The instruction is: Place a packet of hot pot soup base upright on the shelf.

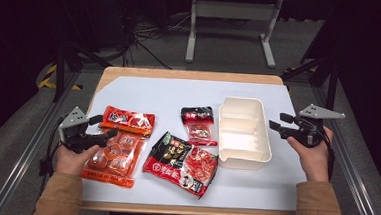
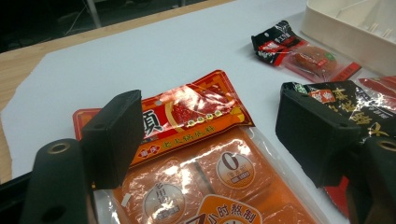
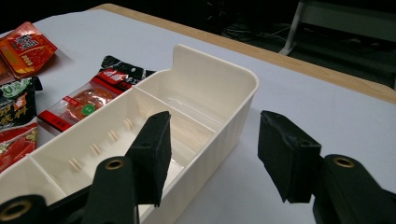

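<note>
Four food packets lie on the white mat. A small red-orange packet [image 1: 127, 120] [image 2: 191, 114] overlaps the top of a large orange packet [image 1: 113, 158] [image 2: 219, 186]. A black-and-red packet [image 1: 182, 162] [image 2: 359, 105] sits mid-table, and a small black-topped packet [image 1: 197, 124] [image 2: 299, 51] [image 3: 88, 95] lies beside the cream divided tray [image 1: 244, 133] [image 3: 205, 88]. My left gripper [image 1: 102, 125] [image 2: 210, 135] is open, low over the two orange packets. To the right of the tray, my right gripper [image 1: 277, 122] [image 3: 212, 154] hangs open, its jaws straddling the tray's near wall with nothing between them.
The white mat [image 1: 164, 93] covers a wooden table [image 1: 190, 75] whose edges show at the back and front. The tray's compartments are empty. A metal stand [image 1: 231, 25] and cables lie on the floor behind the table.
</note>
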`<state>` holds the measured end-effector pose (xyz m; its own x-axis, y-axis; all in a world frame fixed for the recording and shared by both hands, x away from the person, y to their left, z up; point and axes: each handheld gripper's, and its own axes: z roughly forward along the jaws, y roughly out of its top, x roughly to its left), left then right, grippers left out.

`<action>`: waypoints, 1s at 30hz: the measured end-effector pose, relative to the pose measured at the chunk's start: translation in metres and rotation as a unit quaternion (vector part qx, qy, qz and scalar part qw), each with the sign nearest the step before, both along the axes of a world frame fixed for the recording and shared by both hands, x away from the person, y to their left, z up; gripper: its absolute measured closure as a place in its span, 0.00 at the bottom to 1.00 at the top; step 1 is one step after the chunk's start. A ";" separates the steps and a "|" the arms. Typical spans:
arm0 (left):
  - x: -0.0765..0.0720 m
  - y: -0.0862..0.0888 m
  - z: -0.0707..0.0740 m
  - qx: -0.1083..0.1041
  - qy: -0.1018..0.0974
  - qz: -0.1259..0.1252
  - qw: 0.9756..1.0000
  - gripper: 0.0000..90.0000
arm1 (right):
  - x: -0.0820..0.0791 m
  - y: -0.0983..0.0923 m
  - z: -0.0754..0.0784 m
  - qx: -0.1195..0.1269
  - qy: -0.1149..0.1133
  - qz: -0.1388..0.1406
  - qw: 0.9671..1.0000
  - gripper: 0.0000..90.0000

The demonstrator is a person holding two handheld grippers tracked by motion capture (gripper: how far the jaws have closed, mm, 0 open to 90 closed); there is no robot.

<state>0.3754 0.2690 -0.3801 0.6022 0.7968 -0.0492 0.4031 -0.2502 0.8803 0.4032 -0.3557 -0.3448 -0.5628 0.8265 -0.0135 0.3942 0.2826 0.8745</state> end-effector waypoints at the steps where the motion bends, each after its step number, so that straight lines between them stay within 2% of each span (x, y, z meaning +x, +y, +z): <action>1: -0.001 0.000 0.001 -0.002 0.003 0.002 1.000 0.27 | 0.000 0.000 0.000 0.000 0.000 0.000 1.000 0.49; 4: -0.002 -0.001 0.003 -0.006 -0.001 0.000 1.000 0.27 | 0.000 0.000 0.000 -0.001 0.000 0.000 1.000 0.50; 14: -0.008 -0.010 0.013 -0.001 -0.008 -0.017 1.000 0.25 | 0.001 0.003 0.000 -0.003 0.004 0.002 1.000 0.49; 21: -0.015 -0.023 0.021 0.001 -0.005 -0.042 0.999 0.25 | 0.001 0.003 -0.001 -0.001 0.005 0.003 1.000 0.48; 27: -0.018 -0.039 0.023 0.007 0.000 -0.070 0.998 0.24 | 0.002 0.004 -0.002 -0.003 0.007 0.003 1.000 0.48; 28: -0.019 -0.044 0.024 0.009 0.010 -0.076 0.997 0.24 | 0.002 0.004 -0.002 -0.003 0.007 0.003 1.000 0.48; 30: -0.021 -0.049 0.025 0.014 0.007 -0.084 0.996 0.23 | 0.002 0.004 -0.002 -0.003 0.007 0.004 1.000 0.48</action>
